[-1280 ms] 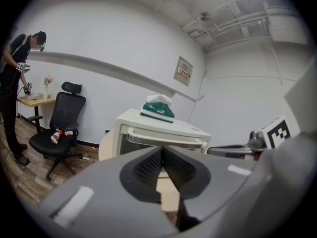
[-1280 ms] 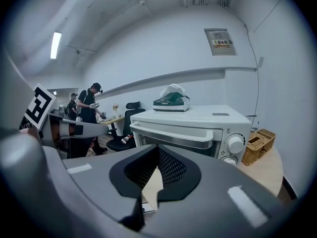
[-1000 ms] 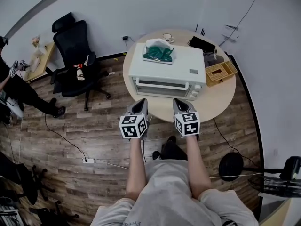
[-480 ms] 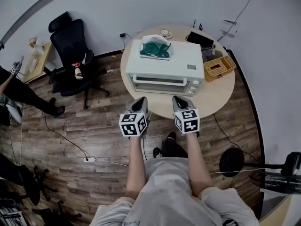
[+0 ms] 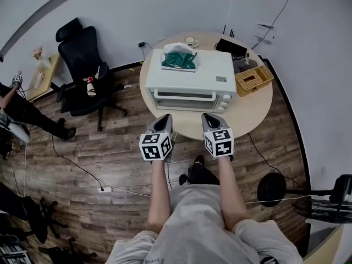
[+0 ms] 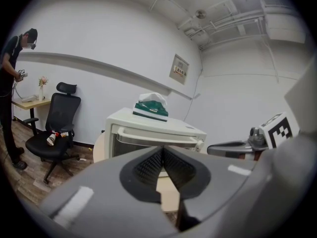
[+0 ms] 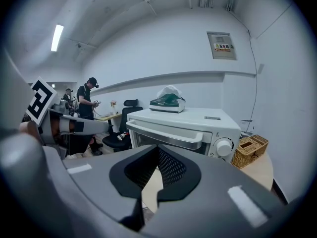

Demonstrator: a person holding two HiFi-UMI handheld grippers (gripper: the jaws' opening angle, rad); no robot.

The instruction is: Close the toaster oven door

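Note:
A white toaster oven (image 5: 190,81) stands on a round wooden table (image 5: 253,111). Its glass door (image 5: 184,100) stands upright against the front, with the handle (image 7: 171,139) along its top edge. My left gripper (image 5: 163,120) and right gripper (image 5: 212,118) hover side by side at the table's near edge, short of the oven and touching nothing. Both are shut with nothing between the pads, as the left gripper view (image 6: 162,150) and the right gripper view (image 7: 157,150) show. The oven (image 6: 153,135) sits straight ahead of both.
A green and white tissue pack (image 5: 179,59) lies on the oven's top. A wicker basket (image 5: 256,80), a black device (image 5: 234,48) and a cup (image 5: 191,40) sit on the table. A black office chair (image 5: 82,65) and a person (image 5: 16,103) are at the left.
The oven and table sit slightly higher in the head view than before. Both grippers kept their place and stayed shut. The person at the left shifted a little.

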